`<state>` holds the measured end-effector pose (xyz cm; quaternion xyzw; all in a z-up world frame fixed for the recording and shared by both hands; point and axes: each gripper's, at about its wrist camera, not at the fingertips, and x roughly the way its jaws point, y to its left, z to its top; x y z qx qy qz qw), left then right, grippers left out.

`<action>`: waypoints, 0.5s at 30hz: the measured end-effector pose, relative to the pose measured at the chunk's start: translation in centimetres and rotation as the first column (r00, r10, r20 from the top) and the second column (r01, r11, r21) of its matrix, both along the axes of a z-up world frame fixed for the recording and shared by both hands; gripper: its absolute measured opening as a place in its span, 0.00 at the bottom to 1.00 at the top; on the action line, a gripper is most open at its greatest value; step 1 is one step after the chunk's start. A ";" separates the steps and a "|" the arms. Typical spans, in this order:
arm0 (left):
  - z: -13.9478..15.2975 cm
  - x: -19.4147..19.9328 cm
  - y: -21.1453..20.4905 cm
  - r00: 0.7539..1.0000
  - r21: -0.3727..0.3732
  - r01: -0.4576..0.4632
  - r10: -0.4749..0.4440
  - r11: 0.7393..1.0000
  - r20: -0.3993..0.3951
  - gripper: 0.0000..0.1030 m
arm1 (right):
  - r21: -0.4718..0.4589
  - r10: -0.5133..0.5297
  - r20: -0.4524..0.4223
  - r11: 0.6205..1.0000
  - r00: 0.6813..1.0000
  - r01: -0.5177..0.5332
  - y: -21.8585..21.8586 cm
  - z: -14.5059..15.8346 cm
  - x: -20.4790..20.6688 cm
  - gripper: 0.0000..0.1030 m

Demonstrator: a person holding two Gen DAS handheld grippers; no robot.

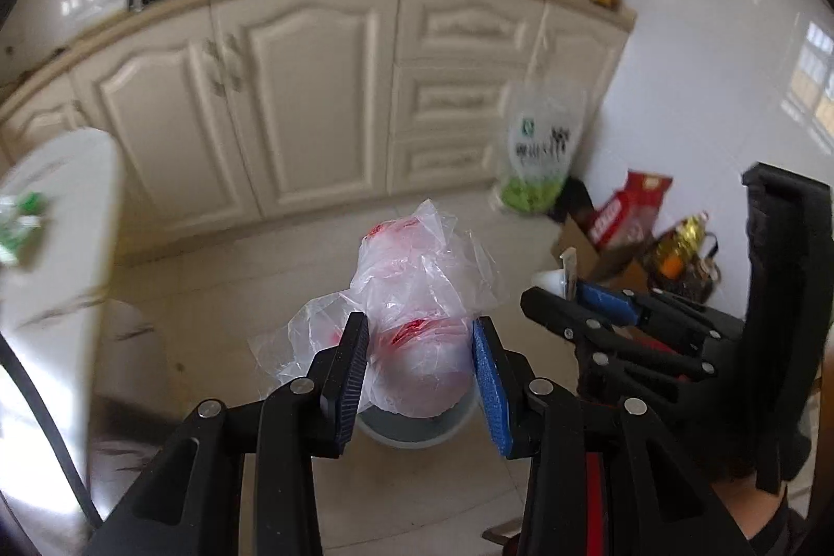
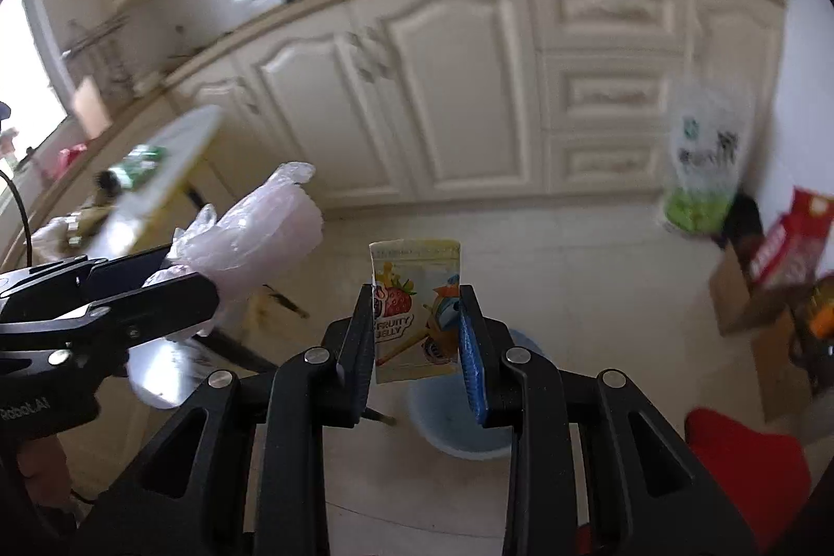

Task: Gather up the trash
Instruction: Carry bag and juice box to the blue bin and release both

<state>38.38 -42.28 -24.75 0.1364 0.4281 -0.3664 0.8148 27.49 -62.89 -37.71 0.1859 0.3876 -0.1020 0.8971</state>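
The left gripper (image 1: 419,350) is clamped on a crumpled clear plastic bag (image 1: 417,290) with red print, held in the air above a pale bin (image 1: 417,431) that stands on the floor. The right gripper (image 2: 417,326) pinches a small jelly packet (image 2: 414,311) upright between its pads, and it too hangs over the bin (image 2: 458,420), whose blue inside looks empty as far as can be seen. So two pieces of trash are picked up and carried to the bin, but neither is dropped in yet; releasing both is the step left.

Farther off, at the left edge, a white tabletop (image 1: 62,212) carries a green wrapper (image 1: 21,222), which seems to be more trash to fetch. Beyond stand cream cabinets (image 1: 313,97), with a rice bag (image 1: 539,149) and boxes in the corner.
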 end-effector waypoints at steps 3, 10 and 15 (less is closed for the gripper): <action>-2.7 2.8 -2.8 1.000 0.039 0.005 -0.005 0.999 -0.021 0.39 | 0.026 -0.025 -0.036 0.999 0.999 0.026 -2.1 -2.7 0.1 0.26; -7.3 7.9 -7.8 0.998 0.124 -0.006 0.014 0.992 -0.060 0.63 | 0.075 -0.044 -0.097 0.996 0.994 0.051 -4.5 -7.4 1.2 0.27; -7.6 7.9 -8.5 0.997 0.139 -0.062 0.067 0.988 -0.033 0.65 | 0.089 -0.028 -0.114 0.995 0.993 0.038 -4.3 -9.3 2.5 0.27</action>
